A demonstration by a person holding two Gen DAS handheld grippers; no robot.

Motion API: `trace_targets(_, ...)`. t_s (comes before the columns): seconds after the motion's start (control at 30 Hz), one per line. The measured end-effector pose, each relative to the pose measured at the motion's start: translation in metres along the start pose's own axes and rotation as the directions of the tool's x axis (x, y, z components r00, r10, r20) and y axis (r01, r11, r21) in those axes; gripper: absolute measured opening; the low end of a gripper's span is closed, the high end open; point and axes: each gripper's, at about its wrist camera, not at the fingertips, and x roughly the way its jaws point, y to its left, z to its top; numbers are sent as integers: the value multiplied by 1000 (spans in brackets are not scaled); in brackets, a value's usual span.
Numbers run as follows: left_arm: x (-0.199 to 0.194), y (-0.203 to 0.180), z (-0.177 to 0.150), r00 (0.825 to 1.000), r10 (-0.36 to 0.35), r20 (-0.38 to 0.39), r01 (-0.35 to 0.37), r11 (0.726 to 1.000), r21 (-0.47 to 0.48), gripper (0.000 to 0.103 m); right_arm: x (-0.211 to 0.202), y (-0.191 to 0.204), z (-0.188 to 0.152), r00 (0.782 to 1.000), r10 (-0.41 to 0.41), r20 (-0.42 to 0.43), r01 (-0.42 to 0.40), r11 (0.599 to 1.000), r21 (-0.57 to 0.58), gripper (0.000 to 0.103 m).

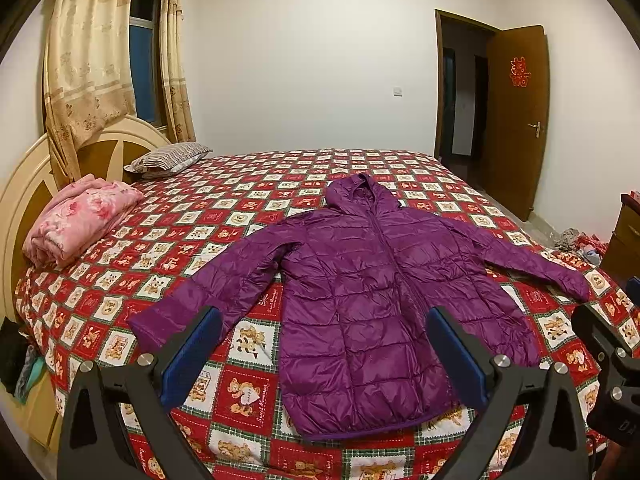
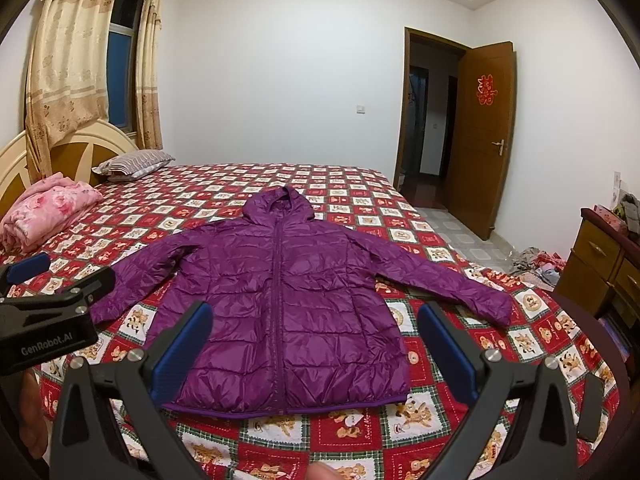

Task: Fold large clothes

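Note:
A purple hooded puffer jacket (image 1: pixel 372 292) (image 2: pixel 280 292) lies flat and zipped on the bed, front up, hood toward the far side, both sleeves spread outward. My left gripper (image 1: pixel 324 356) hovers above the near hem, open, its blue pads wide apart with nothing between them. My right gripper (image 2: pixel 316 344) also hangs open over the hem, empty. In the right wrist view the left gripper (image 2: pixel 56 284) shows at the left edge, near the left sleeve cuff (image 2: pixel 104 308). Part of the right gripper (image 1: pixel 608 344) shows at the right edge of the left wrist view.
The bed carries a red patchwork quilt (image 1: pixel 248 396) (image 2: pixel 360 432). A folded pink blanket (image 1: pixel 76 224) and a striped pillow (image 1: pixel 168 158) lie by the headboard (image 1: pixel 24 200). A wooden dresser (image 2: pixel 600 268) stands right of the bed, with clutter on the floor (image 2: pixel 536 264) near the open door (image 2: pixel 480 136).

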Motion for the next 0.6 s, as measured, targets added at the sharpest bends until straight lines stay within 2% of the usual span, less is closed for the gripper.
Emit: trace_targets(0.6, 1, 3, 1, 1000, 1, 1, -1, 1000, -5, 102, 2, 5, 4, 1000, 5, -2, -5, 1000, -3, 103)
